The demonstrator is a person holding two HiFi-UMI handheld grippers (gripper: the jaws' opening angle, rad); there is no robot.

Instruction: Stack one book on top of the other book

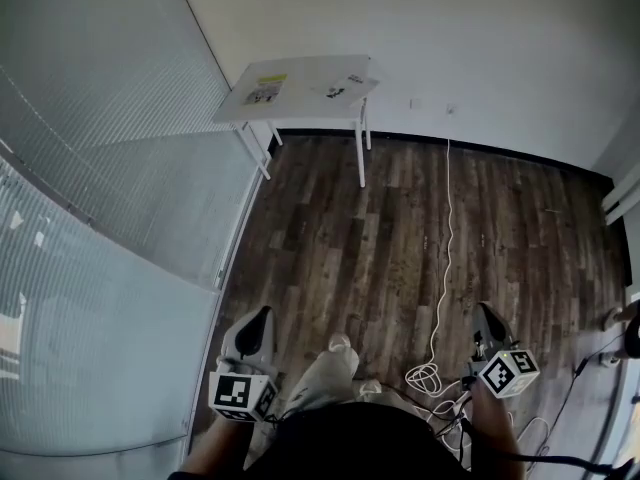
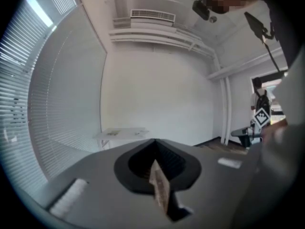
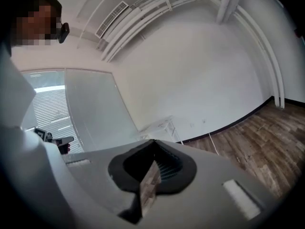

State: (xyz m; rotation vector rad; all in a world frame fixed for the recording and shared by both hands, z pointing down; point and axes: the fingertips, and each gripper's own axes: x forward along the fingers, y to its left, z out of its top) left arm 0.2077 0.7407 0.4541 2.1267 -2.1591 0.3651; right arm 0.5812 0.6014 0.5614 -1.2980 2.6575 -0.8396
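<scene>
A small white table [image 1: 300, 86] stands far off against the wall, with flat white items [image 1: 265, 90] lying on its top; I cannot make them out as books. My left gripper [image 1: 258, 320] is at the bottom left of the head view, held level over the floor, jaws shut with nothing between them. My right gripper [image 1: 490, 320] is at the bottom right, also shut and empty. In the left gripper view the table [image 2: 121, 133] shows small beyond the closed jaws. The right gripper view also catches the table [image 3: 159, 125] in the distance.
Dark wood plank floor [image 1: 400, 238] lies between me and the table. A white cable [image 1: 445, 258] runs from the wall down to a coil near my right side. Window blinds [image 1: 110, 168] fill the left. The person's legs and shoes [image 1: 330, 368] are at the bottom centre.
</scene>
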